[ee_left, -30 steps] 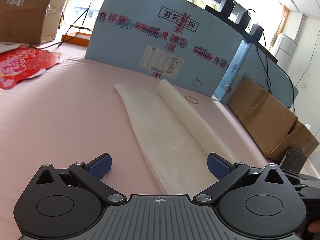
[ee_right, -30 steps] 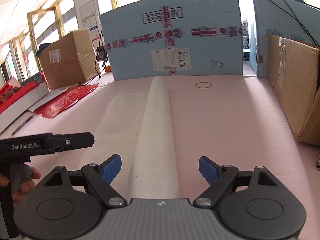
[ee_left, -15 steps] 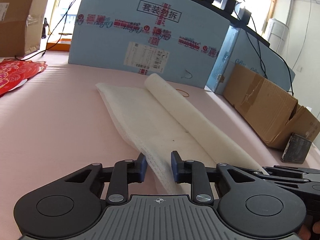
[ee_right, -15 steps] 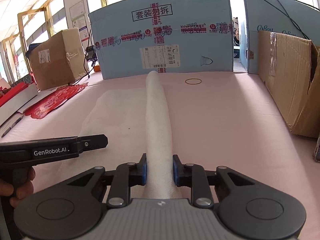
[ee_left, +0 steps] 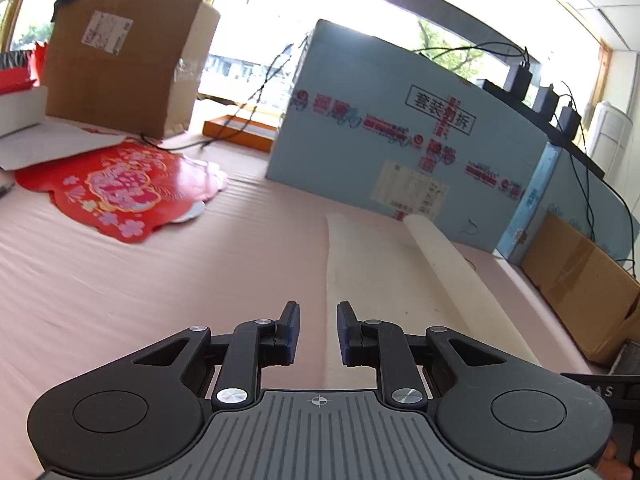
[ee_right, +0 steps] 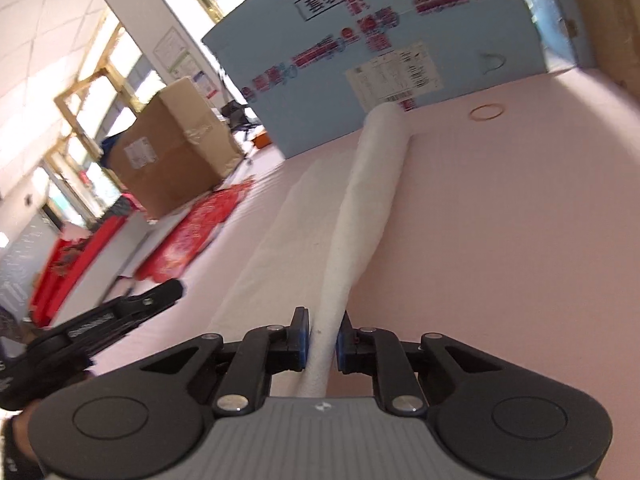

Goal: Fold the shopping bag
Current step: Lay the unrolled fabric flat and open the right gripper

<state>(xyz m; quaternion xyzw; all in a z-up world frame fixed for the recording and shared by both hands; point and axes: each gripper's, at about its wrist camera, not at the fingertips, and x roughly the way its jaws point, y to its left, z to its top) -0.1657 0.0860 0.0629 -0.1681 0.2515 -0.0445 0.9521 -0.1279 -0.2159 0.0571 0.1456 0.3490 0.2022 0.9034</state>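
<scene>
A white shopping bag [ee_left: 372, 280] lies flat on the pink table [ee_left: 160, 280], its right side rolled into a long tube [ee_left: 452, 264]. My left gripper [ee_left: 318, 330] is nearly closed with a small gap, at the bag's near left edge; whether it holds fabric is unclear. My right gripper [ee_right: 322, 338] is shut on the near end of the rolled tube [ee_right: 360, 200], tilted and lifting it. The left gripper's body [ee_right: 100, 320] shows at the left of the right wrist view.
A blue board [ee_left: 400, 140] stands behind the bag. A brown box [ee_left: 120, 68] and a red paper decoration [ee_left: 120, 188] lie at the left. Cardboard boxes [ee_left: 580, 280] line the right side. A rubber band [ee_right: 487, 112] lies near the board.
The left gripper swung left and up, with the bag edge no longer clearly between its fingers. The right gripper stayed shut on the roll and tilted, raising it.
</scene>
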